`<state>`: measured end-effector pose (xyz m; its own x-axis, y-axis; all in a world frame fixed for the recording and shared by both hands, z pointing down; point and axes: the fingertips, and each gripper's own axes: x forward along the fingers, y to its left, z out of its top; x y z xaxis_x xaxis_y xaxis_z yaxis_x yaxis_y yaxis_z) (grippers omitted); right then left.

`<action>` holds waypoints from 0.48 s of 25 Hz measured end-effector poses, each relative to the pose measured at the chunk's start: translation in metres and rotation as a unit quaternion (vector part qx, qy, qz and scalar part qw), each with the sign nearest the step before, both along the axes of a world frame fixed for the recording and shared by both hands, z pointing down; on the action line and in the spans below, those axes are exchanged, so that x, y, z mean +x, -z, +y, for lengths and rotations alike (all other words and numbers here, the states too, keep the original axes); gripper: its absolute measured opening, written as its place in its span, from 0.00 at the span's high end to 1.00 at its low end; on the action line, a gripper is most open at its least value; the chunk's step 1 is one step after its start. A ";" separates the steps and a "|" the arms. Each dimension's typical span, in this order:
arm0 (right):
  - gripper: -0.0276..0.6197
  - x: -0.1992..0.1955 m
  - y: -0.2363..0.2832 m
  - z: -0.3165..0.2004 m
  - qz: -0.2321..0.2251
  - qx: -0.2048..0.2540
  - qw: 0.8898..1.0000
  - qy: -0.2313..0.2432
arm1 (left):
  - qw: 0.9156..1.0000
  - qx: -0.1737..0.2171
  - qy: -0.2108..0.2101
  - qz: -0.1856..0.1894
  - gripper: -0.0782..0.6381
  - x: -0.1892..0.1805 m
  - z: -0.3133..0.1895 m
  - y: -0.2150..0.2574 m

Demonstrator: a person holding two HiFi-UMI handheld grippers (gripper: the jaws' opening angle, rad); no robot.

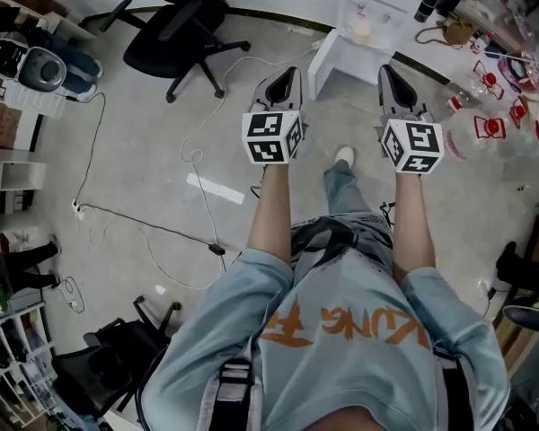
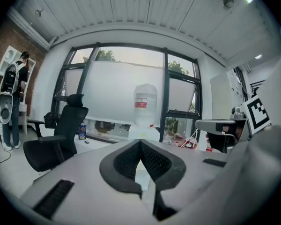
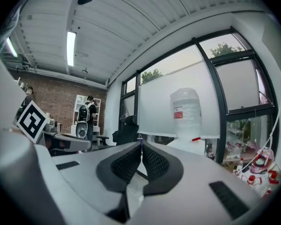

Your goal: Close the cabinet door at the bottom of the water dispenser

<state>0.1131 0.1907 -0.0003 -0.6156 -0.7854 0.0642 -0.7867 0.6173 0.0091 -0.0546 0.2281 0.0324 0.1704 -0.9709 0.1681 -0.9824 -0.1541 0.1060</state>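
The white water dispenser [image 1: 370, 12] stands on the floor ahead of me, its bottom cabinet door [image 1: 324, 65] swung open towards the left. My left gripper [image 1: 287, 74] is held out short of the door with its jaws shut and nothing in them. The right gripper [image 1: 388, 72] hangs beside it, facing the dispenser's open bottom, also shut and empty. In the left gripper view, the clear water bottle [image 2: 144, 102] rises beyond the closed tips of the left gripper [image 2: 140, 142]. The right gripper view shows the bottle [image 3: 186, 112] to the right of the right gripper [image 3: 141, 144].
A black office chair [image 1: 185, 23] stands left of the dispenser. Cables [image 1: 145, 228] trail over the grey floor. Red-and-white items [image 1: 490, 108] lie at the right, and shelving [image 1: 9, 178] lines the left wall. A person with a backpack [image 3: 86, 120] stands far off.
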 end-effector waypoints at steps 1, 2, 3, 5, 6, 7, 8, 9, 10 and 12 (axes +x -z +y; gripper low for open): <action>0.91 0.001 -0.008 -0.008 0.002 -0.007 1.000 -0.002 | 1.000 -0.011 0.000 0.000 0.86 0.000 -0.006 -0.009; 0.91 0.002 -0.013 -0.017 0.004 -0.011 1.000 -0.005 | 1.000 -0.023 -0.001 0.000 0.86 0.000 -0.013 -0.018; 0.91 0.003 -0.016 -0.027 0.006 -0.013 1.000 -0.008 | 0.999 -0.035 -0.003 -0.002 0.86 0.000 -0.021 -0.025; 0.91 0.002 -0.021 -0.049 0.006 -0.015 1.000 -0.012 | 0.998 -0.055 -0.009 -0.004 0.86 0.002 -0.040 -0.040; 0.91 0.002 -0.025 -0.061 0.004 -0.019 1.000 -0.013 | 0.998 -0.063 -0.011 -0.003 0.86 0.002 -0.051 -0.047; 0.91 0.001 -0.031 -0.074 0.001 -0.026 1.000 -0.014 | 0.997 -0.071 -0.013 -0.001 0.86 0.003 -0.063 -0.054; 0.91 0.001 -0.038 -0.086 -0.001 -0.035 0.999 -0.016 | 0.997 -0.079 -0.015 -0.001 0.86 0.004 -0.074 -0.061; 0.91 0.003 -0.045 -0.098 -0.002 -0.043 0.999 -0.019 | 0.996 -0.087 -0.020 -0.004 0.86 0.007 -0.086 -0.066; 0.91 0.005 -0.051 -0.110 -0.002 -0.050 0.998 -0.021 | 0.995 -0.093 -0.026 -0.011 0.86 0.010 -0.097 -0.070; 0.91 0.009 -0.059 -0.131 0.005 -0.056 0.998 -0.024 | 0.994 -0.098 -0.038 -0.027 0.86 0.018 -0.119 -0.075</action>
<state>0.1218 0.0598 0.0588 -0.5759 -0.8017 0.1601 -0.8159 0.5761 -0.0500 -0.0369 0.1088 0.1071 0.2275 -0.9033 0.3637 -0.9738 -0.2096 0.0884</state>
